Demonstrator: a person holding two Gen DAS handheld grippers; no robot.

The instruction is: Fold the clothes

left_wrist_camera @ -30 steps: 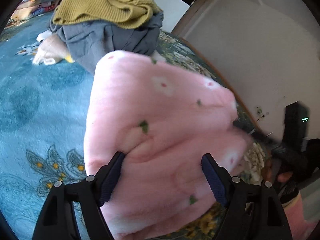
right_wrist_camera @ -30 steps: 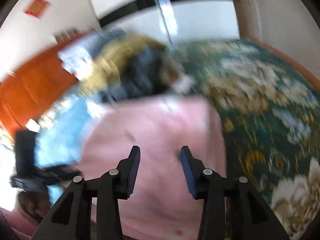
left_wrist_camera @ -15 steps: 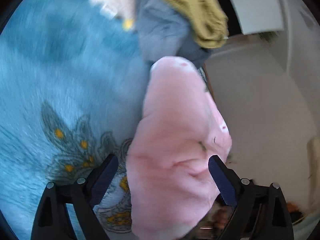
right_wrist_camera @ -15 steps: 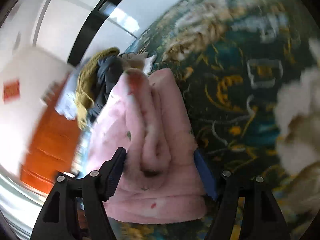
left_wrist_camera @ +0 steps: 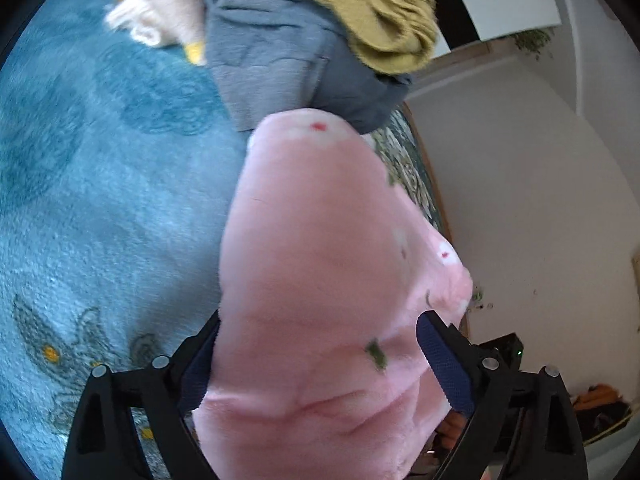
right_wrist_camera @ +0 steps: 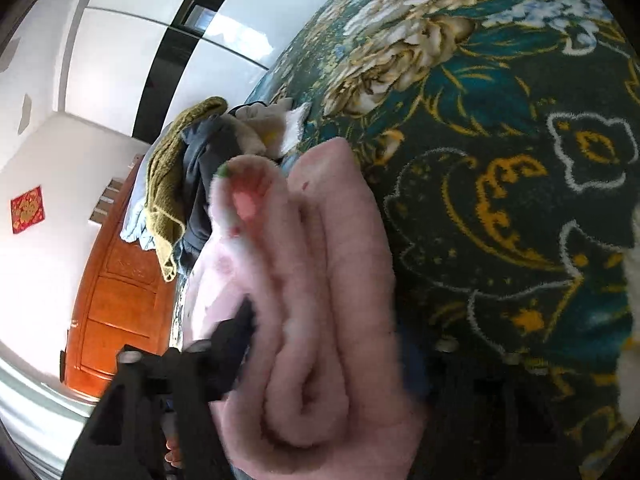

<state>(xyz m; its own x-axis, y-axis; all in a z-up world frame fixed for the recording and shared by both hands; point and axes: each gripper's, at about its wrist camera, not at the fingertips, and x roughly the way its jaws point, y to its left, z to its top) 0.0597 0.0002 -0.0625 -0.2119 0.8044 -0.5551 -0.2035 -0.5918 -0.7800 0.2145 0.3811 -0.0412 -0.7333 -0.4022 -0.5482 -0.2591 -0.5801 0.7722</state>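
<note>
Pink fleece fills the near view on both sides for us: the pink garment (left_wrist_camera: 320, 280) is bunched up in a thick folded roll, and we have a gripper at each end of it. Our left gripper (left_wrist_camera: 316, 364) stands wide with the soft bundle sitting between its blue pads (left_wrist_camera: 444, 364), jaws closing in on it; the fabric bulges over the left-hand pad, and the right-hand pad lies against the fleece's edge. On the other side, our right gripper (right_wrist_camera: 332, 344) is blurred, jaws also closing, with the rolled layers of the pink garment (right_wrist_camera: 312, 288) packed between them; we can make out the dark near finger pressed into the fleece, while the far finger is mostly hidden behind the roll.

Just beyond, the bundle's far end reaches over the bed, with the blue blanket (left_wrist_camera: 100, 184) on one side and the dark green floral blanket (right_wrist_camera: 500, 168) on the other.

Farther back we see the heap of other clothes: a grey garment (left_wrist_camera: 280, 52) with an olive knitted sweater (left_wrist_camera: 360, 4) draped on top, and a pale beige piece (left_wrist_camera: 160, 20) beside them on the blue blanket. Beyond that, from the right wrist view, an orange wooden door (right_wrist_camera: 116, 300) and white walls.
</note>
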